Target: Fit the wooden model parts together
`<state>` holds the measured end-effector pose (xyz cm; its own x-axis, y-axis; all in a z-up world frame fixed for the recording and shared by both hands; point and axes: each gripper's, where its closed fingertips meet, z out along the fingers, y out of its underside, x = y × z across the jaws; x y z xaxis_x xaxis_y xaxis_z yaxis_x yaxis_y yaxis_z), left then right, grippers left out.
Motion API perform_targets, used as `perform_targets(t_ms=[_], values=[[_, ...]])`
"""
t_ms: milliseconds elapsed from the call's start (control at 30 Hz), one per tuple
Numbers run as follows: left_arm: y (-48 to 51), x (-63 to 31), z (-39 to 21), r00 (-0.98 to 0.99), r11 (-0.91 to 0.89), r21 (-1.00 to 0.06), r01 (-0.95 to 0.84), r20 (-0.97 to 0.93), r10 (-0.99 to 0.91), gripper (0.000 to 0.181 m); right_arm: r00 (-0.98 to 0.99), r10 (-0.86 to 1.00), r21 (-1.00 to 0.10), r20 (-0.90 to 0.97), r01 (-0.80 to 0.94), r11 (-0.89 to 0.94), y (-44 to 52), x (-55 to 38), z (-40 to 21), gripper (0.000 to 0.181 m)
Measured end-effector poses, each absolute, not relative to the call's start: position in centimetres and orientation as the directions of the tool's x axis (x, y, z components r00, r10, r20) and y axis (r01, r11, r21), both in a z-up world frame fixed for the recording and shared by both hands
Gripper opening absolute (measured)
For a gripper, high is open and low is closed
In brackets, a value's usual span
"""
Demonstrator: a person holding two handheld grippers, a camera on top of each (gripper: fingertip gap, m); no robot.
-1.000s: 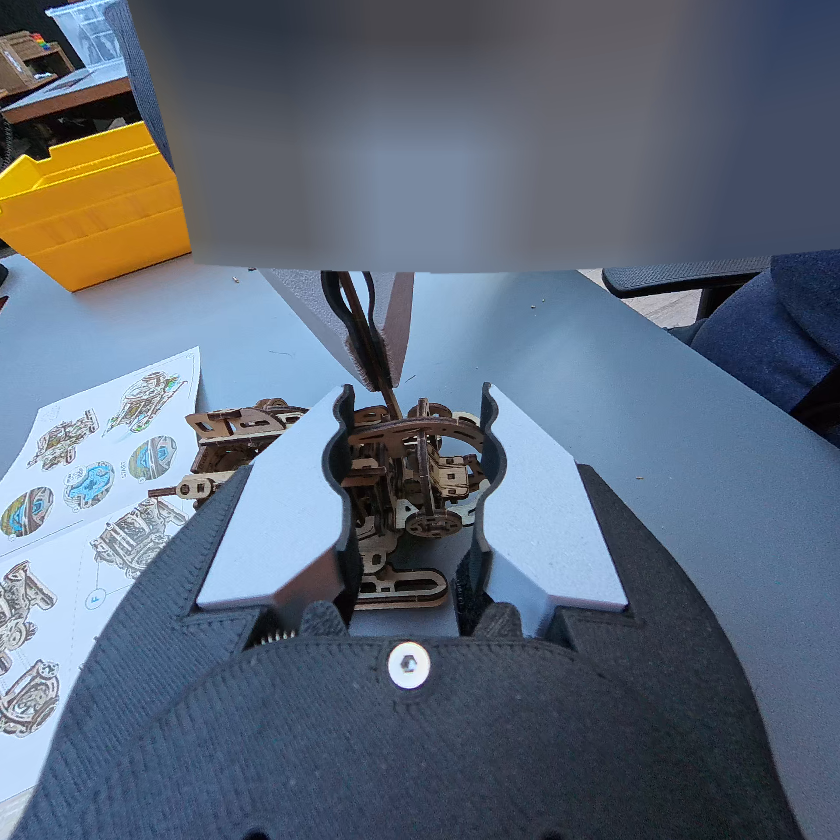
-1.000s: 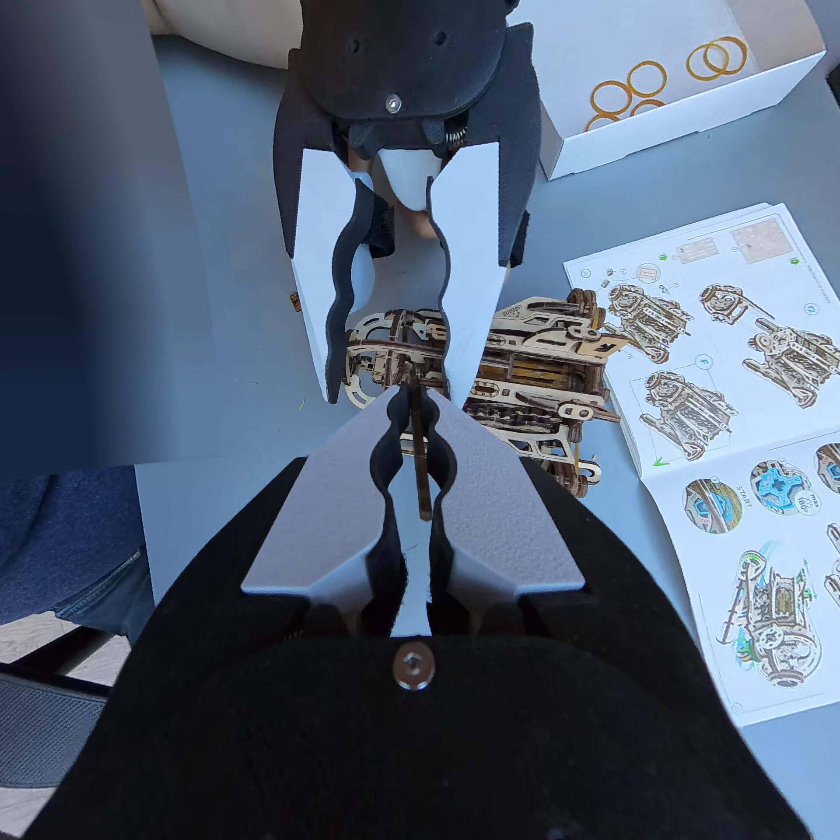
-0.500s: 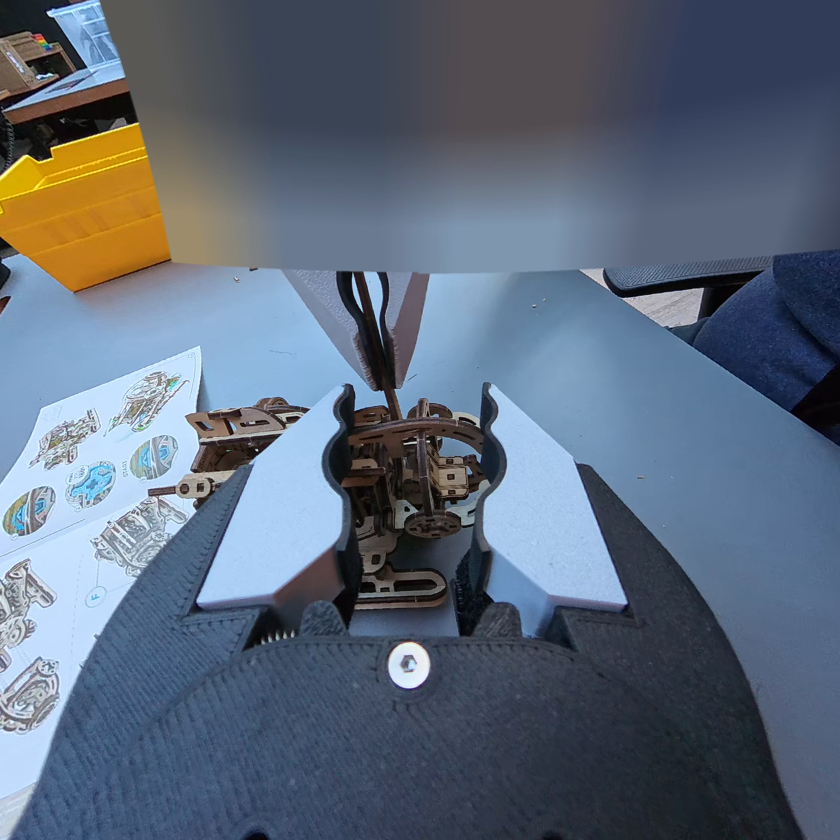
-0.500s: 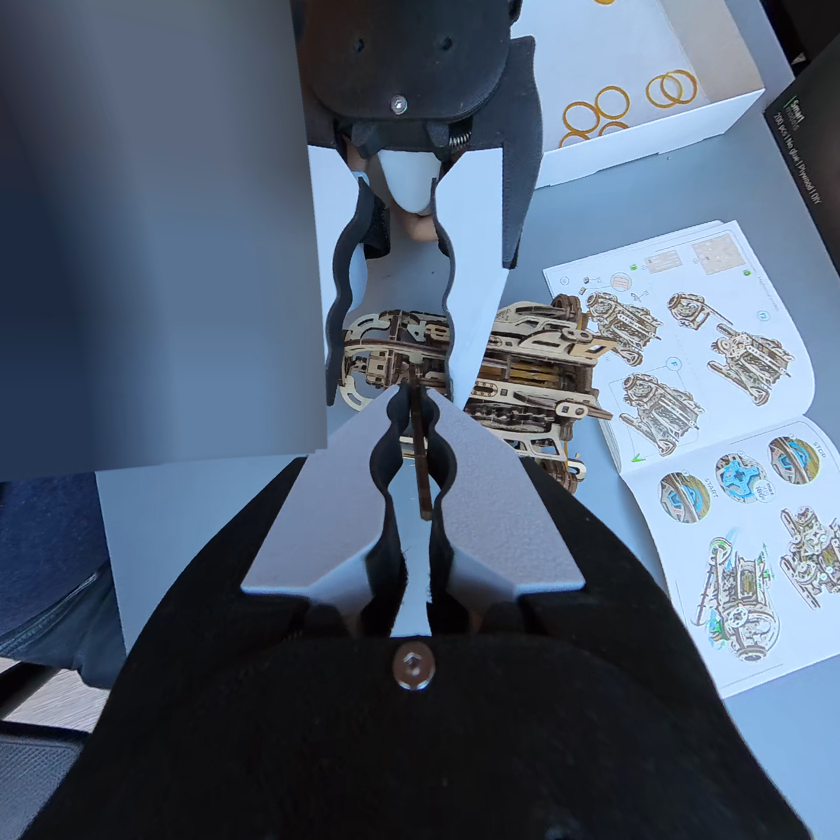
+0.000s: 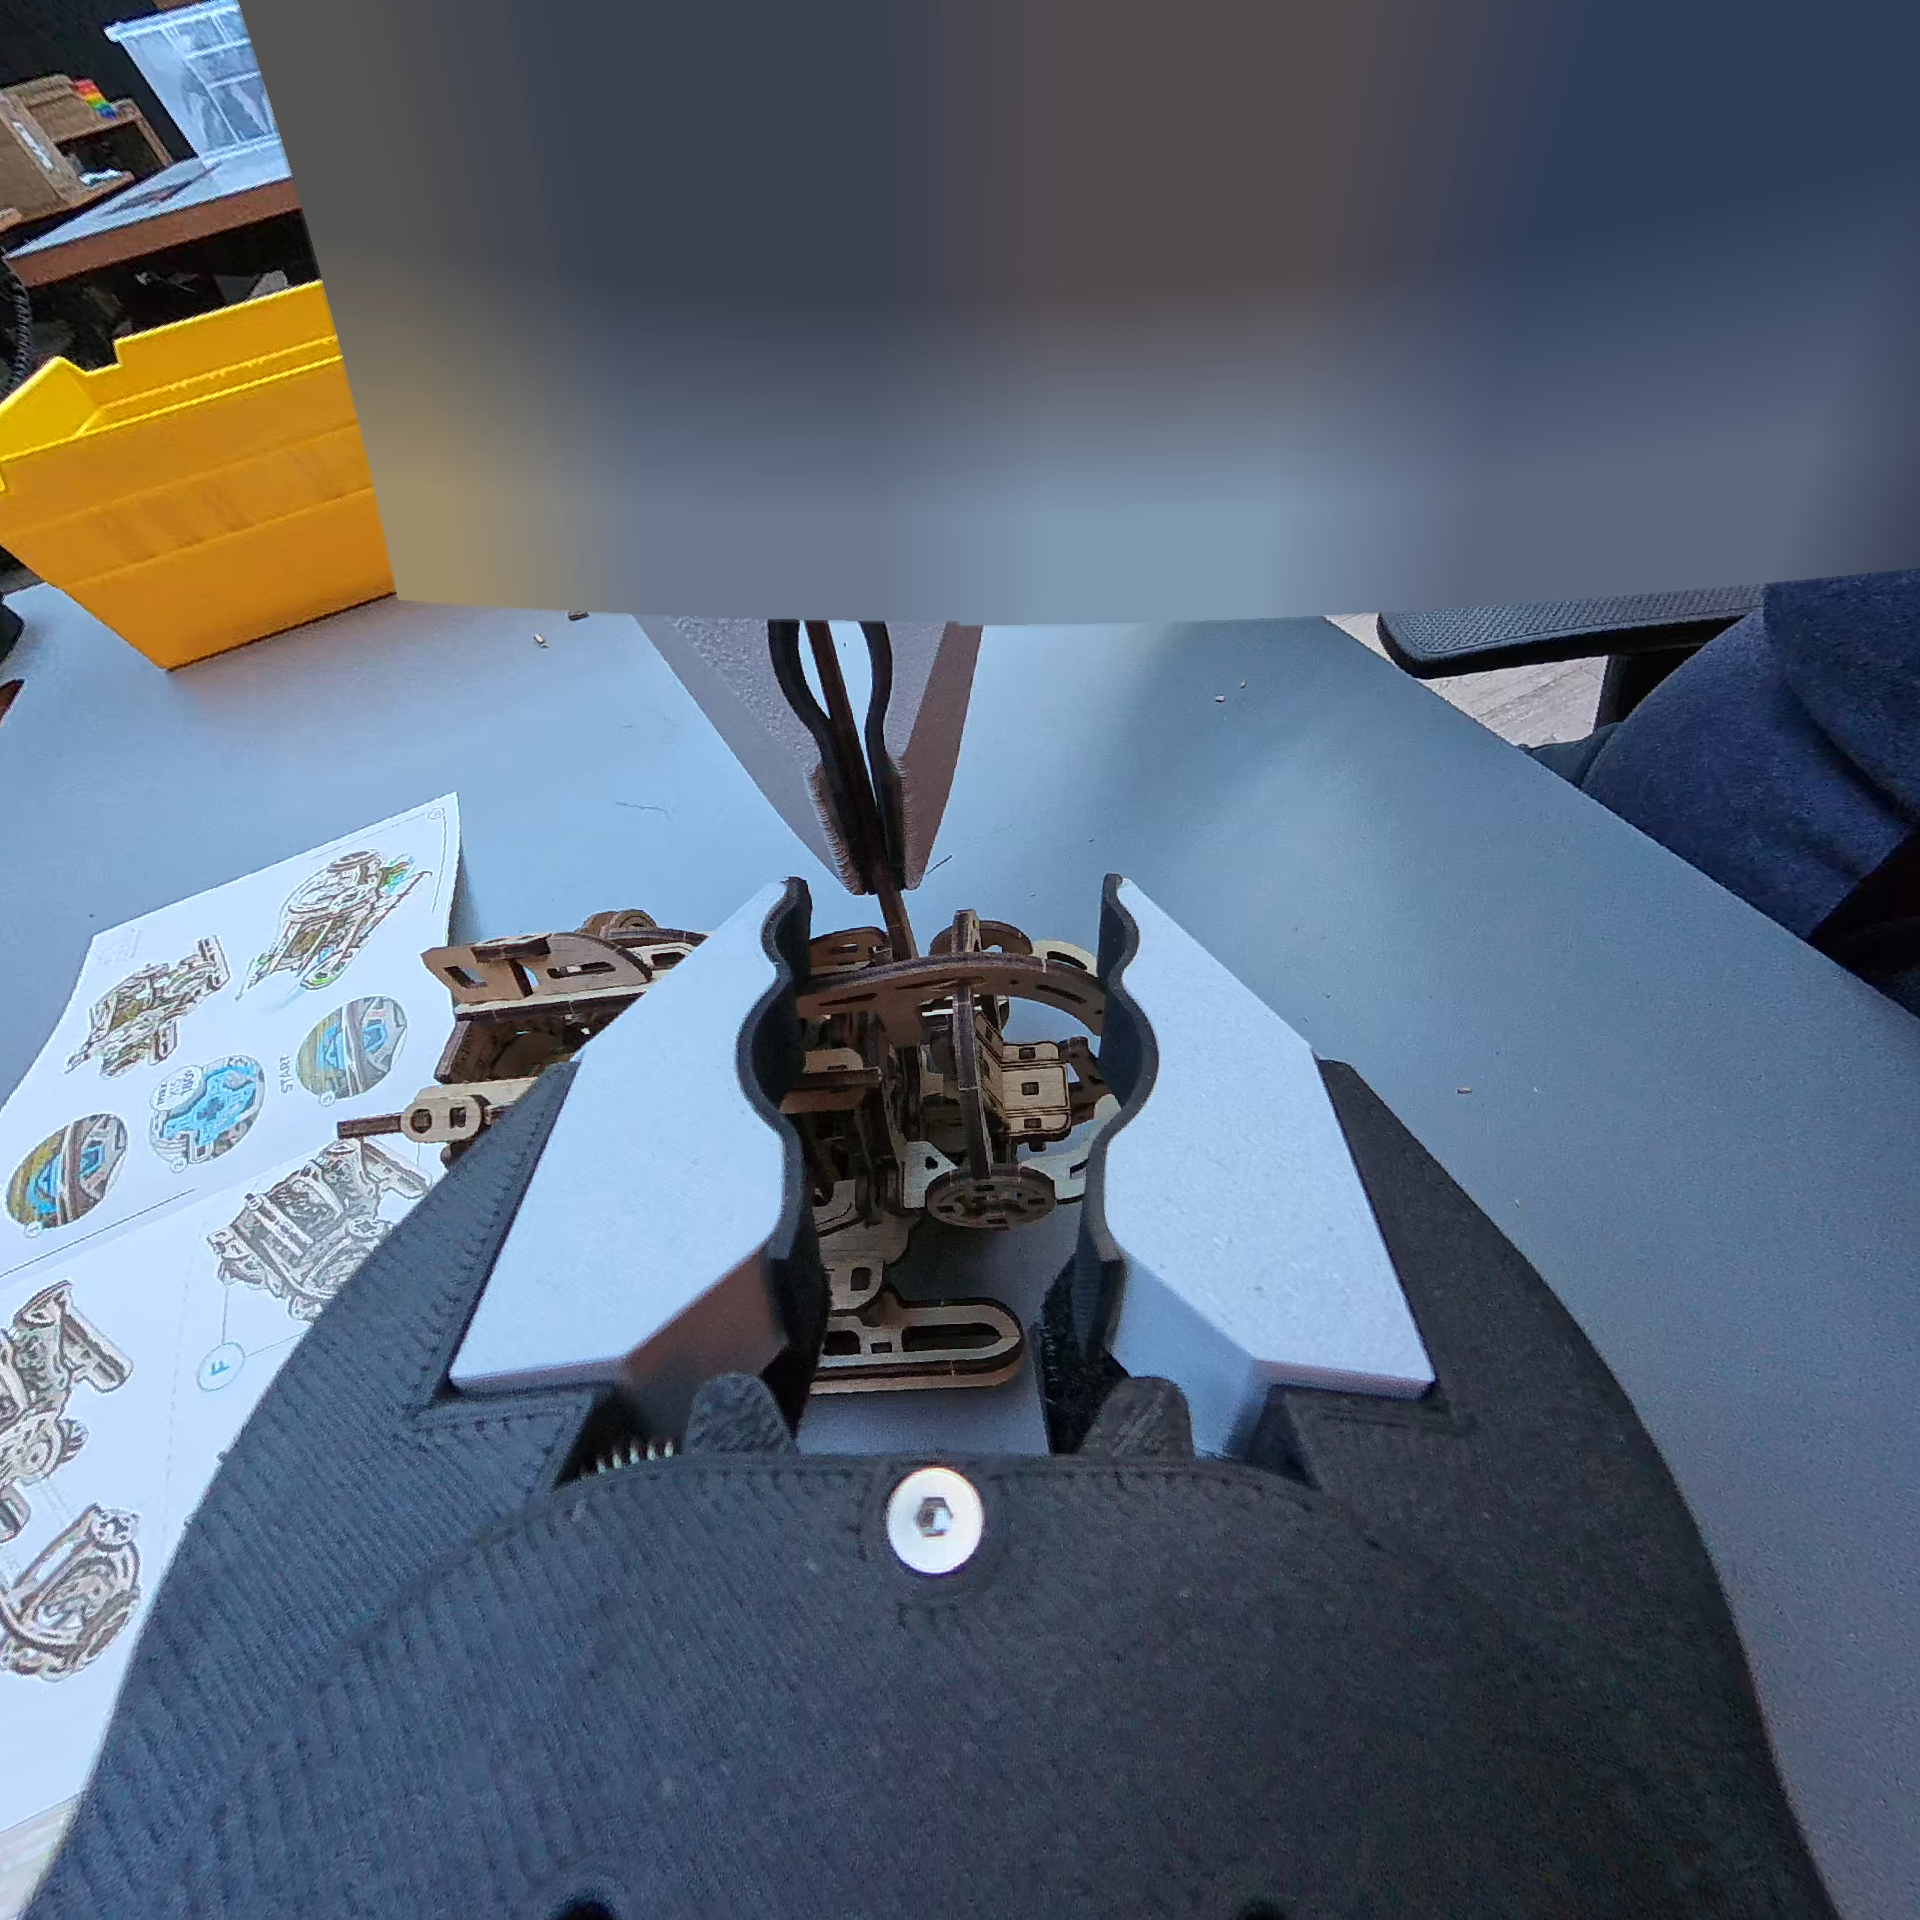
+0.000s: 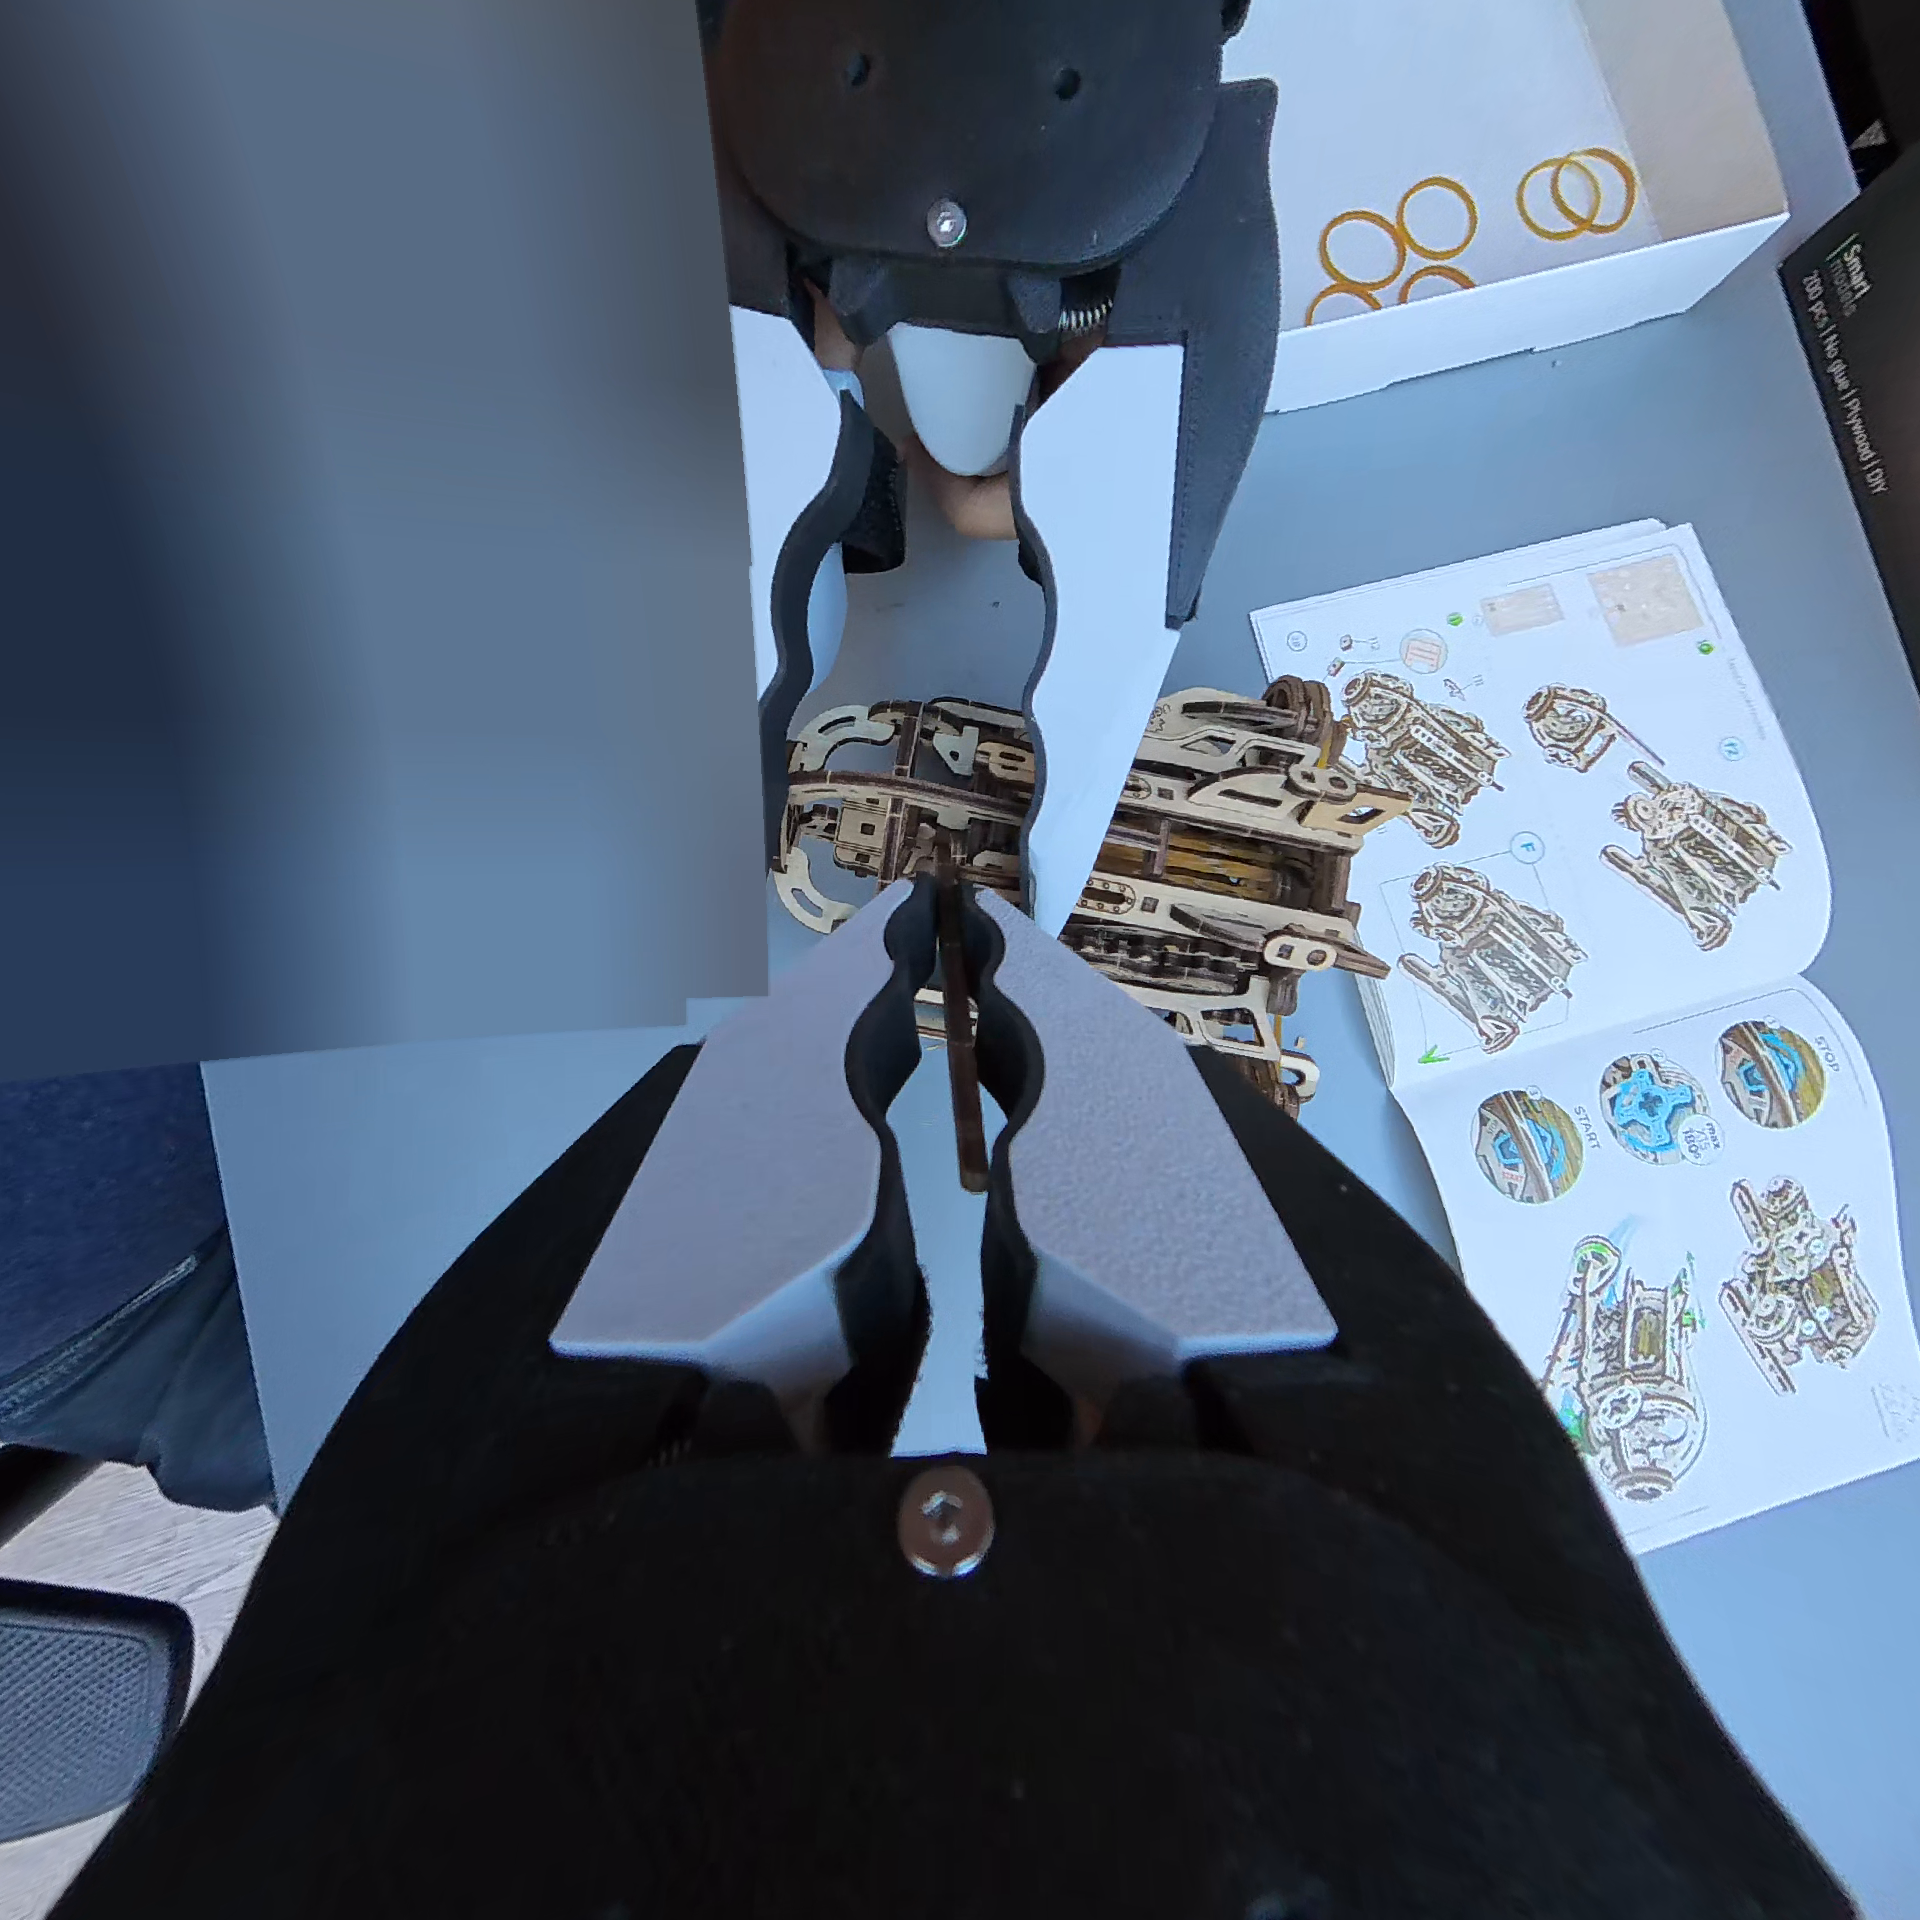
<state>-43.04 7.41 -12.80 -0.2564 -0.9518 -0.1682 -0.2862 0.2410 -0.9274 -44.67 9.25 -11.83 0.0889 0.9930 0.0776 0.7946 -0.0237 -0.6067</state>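
little has changed in 1 s — the right gripper (image 6: 940, 894) stays clamped on the stick (image 6: 961, 1049), tip at the model (image 5: 935, 1081) on the surface (image 5: 1455, 987); left gripper (image 5: 951, 914) stays open around it, so seating is likely unfinished.

Laser-cut wooden model (image 5: 935, 1101), pale and dark-brown plywood, sits on grey table (image 5: 1455, 935), curved arch strip across its top, small spoked wheel low at front. Thin dark wooden stick part (image 6: 961, 1049) stands nearly upright, lower tip meeting model top (image 6: 914, 821).
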Motion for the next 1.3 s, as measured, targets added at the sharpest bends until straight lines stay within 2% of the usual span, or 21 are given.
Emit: perform_targets(t_ms=[300,733,1300], values=[[7.44,-43.0,-12.81,-0.254,0.243,-0.926,-0.288,-0.171,-0.952,0.054,0.113,0.974,-0.639,0.196,0.768,0.039,9.17,-44.59,-11.87,0.002],[7.49,-42.94,-12.8,-0.252,0.245,-0.926,-0.289,-0.174,-0.952,0.055,0.082,0.994,-0.644,0.078,0.765,-0.013,9.36,-44.54,-11.82,0.002],[7.32,-42.95,-12.76,-0.263,0.258,-0.924,-0.282,-0.184,-0.947,0.061,0.102,0.978,-0.63,0.184,0.776,0.038,9.19,-44.55,-12.36,0.002]])
